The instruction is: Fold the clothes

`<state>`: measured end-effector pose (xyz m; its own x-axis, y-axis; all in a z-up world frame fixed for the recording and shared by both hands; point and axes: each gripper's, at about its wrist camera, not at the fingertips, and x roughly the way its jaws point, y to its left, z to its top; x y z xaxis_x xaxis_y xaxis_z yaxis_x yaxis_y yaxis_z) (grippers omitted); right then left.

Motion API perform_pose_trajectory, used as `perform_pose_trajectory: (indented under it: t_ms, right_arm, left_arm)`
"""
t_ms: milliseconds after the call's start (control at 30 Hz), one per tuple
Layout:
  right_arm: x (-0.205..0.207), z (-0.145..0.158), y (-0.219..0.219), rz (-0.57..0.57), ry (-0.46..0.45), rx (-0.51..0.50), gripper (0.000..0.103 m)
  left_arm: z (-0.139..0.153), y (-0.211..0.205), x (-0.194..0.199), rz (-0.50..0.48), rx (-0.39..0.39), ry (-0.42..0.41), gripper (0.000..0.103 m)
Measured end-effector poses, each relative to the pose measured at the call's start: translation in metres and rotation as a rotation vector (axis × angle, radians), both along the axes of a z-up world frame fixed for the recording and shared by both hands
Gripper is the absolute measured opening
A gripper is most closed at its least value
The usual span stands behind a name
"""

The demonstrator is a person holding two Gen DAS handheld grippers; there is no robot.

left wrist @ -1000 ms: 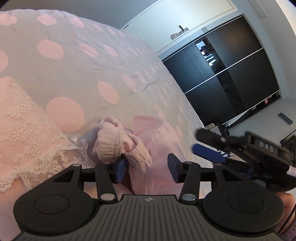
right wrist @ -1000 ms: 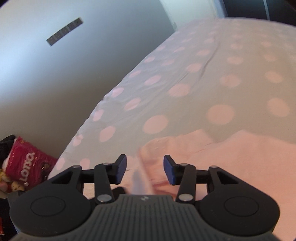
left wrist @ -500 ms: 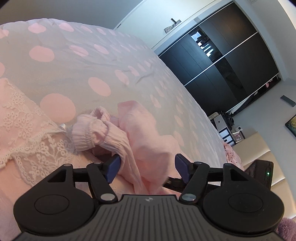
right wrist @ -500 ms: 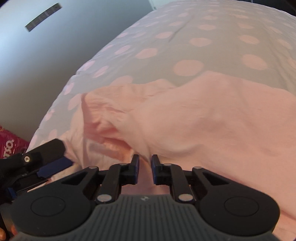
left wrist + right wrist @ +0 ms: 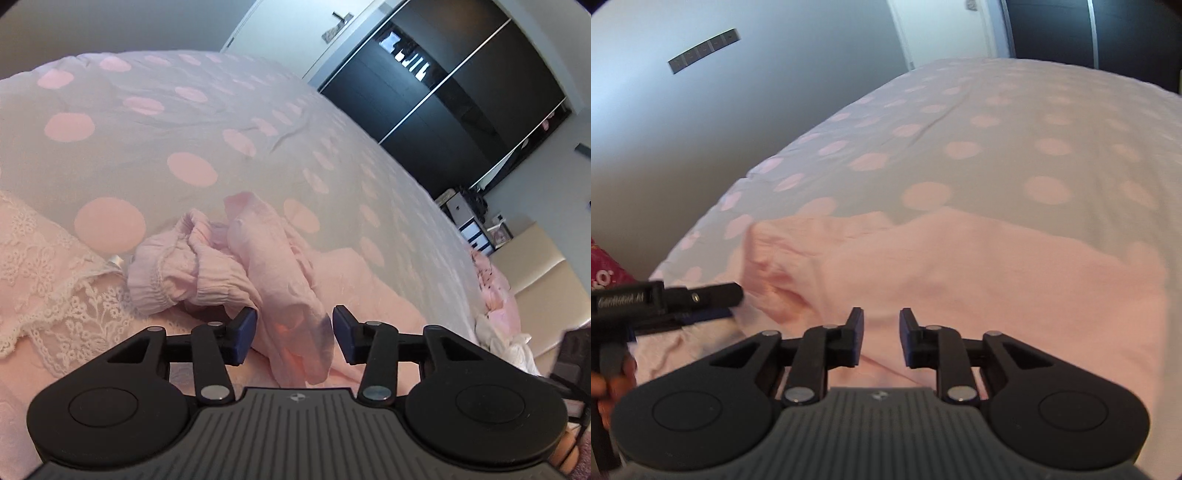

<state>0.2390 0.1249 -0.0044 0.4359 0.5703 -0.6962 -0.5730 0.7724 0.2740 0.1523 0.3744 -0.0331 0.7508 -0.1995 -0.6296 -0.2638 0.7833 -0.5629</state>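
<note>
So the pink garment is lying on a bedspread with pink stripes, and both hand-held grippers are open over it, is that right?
Not quite: the bedspread has pink polka dots, not stripes, as the right wrist view shows clearly. The rest holds: the pink garment lies on it, and the left hand-held gripper and right hand-held gripper are both open over it.

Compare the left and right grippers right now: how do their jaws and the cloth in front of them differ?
The left gripper has its jaws wide apart around a raised, bunched fold of the pink garment; the right gripper has a narrower gap, over flat pink cloth. A ruffled cuff lies just ahead of the left one; none shows before the right. Both are open, gripping nothing, over the polka-dot bedspread.
</note>
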Motion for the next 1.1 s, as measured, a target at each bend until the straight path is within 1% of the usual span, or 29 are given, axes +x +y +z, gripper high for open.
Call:
perform_pose_trajectory:
  t_ms: [33,67,100,200,333,400,433,467,500,567,633,667,733,767,800,900,933,1000,1033,1067,1100]
  right_arm:
    - [-0.001,-0.002,-0.014,-0.019,0.009,-0.003,0.027]
    - [-0.003,-0.006,-0.028,-0.039,0.023,-0.01,0.028]
    - [-0.005,-0.011,-0.041,-0.06,0.037,-0.02,0.028]
    - [-0.011,-0.028,-0.077,-0.129,0.048,-0.089,0.029]
    - [-0.016,-0.043,-0.116,-0.201,0.069,-0.105,0.029]
    - [-0.019,-0.046,-0.13,-0.226,0.064,-0.115,0.029]
    - [-0.019,-0.047,-0.134,-0.232,0.06,-0.115,0.029]
    - [-0.02,-0.047,-0.139,-0.238,0.057,-0.116,0.029]
    - [-0.022,-0.046,-0.145,-0.243,0.052,-0.116,0.029]
    - [-0.025,-0.045,-0.153,-0.246,0.043,-0.117,0.03]
    - [-0.029,-0.045,-0.159,-0.25,0.038,-0.118,0.032]
    - [-0.03,-0.046,-0.161,-0.248,0.04,-0.115,0.032]
    - [-0.03,-0.047,-0.162,-0.238,0.037,-0.11,0.032]
    - [-0.03,-0.047,-0.162,-0.232,0.032,-0.109,0.032]
    - [-0.031,-0.047,-0.161,-0.225,0.02,-0.114,0.032]
    - [-0.034,-0.046,-0.158,-0.207,-0.007,-0.121,0.036]
    - [-0.034,-0.046,-0.158,-0.206,-0.011,-0.123,0.038]
    - [-0.035,-0.047,-0.16,-0.204,-0.02,-0.13,0.039]
    - [-0.035,-0.048,-0.161,-0.204,-0.024,-0.136,0.039]
    - [-0.036,-0.049,-0.163,-0.204,-0.023,-0.141,0.039]
    - [-0.036,-0.052,-0.166,-0.206,-0.018,-0.143,0.04]
  left_arm:
    - [-0.004,-0.002,0.003,-0.005,0.017,0.021,0.041]
    - [-0.007,-0.002,0.005,-0.008,0.033,0.042,0.023]
    - [-0.009,-0.002,0.006,-0.008,0.049,0.063,0.01]
    - [-0.005,0.008,0.002,-0.001,0.064,0.084,0.003]
    - [-0.001,0.029,-0.008,0.044,0.068,0.113,0.003]
    - [-0.006,0.039,-0.011,0.063,0.049,0.145,0.004]
    - [-0.007,0.043,-0.013,0.073,0.039,0.163,0.007]
    - [-0.004,0.046,-0.015,0.082,0.045,0.166,0.016]
    - [0.002,0.046,-0.017,0.085,0.069,0.162,0.021]
    - [0.021,0.043,-0.02,0.089,0.119,0.122,0.021]
    - [0.043,0.039,-0.024,0.091,0.168,0.069,0.025]
    - [0.052,0.036,-0.024,0.084,0.181,0.042,0.029]
    - [0.059,0.027,-0.018,0.043,0.185,0.008,0.035]
    - [0.059,0.019,-0.013,0.018,0.205,0.003,0.039]
    - [0.056,0.009,-0.006,-0.013,0.247,0.007,0.041]
    - [0.043,-0.019,0.014,-0.098,0.361,0.021,0.041]
    - [0.036,-0.024,0.021,-0.113,0.387,0.027,0.041]
    - [0.024,-0.031,0.032,-0.131,0.424,0.038,0.041]
    - [0.019,-0.032,0.036,-0.138,0.429,0.04,0.041]
    - [0.015,-0.032,0.039,-0.147,0.43,0.038,0.039]
    - [0.012,-0.033,0.042,-0.156,0.432,0.035,0.03]
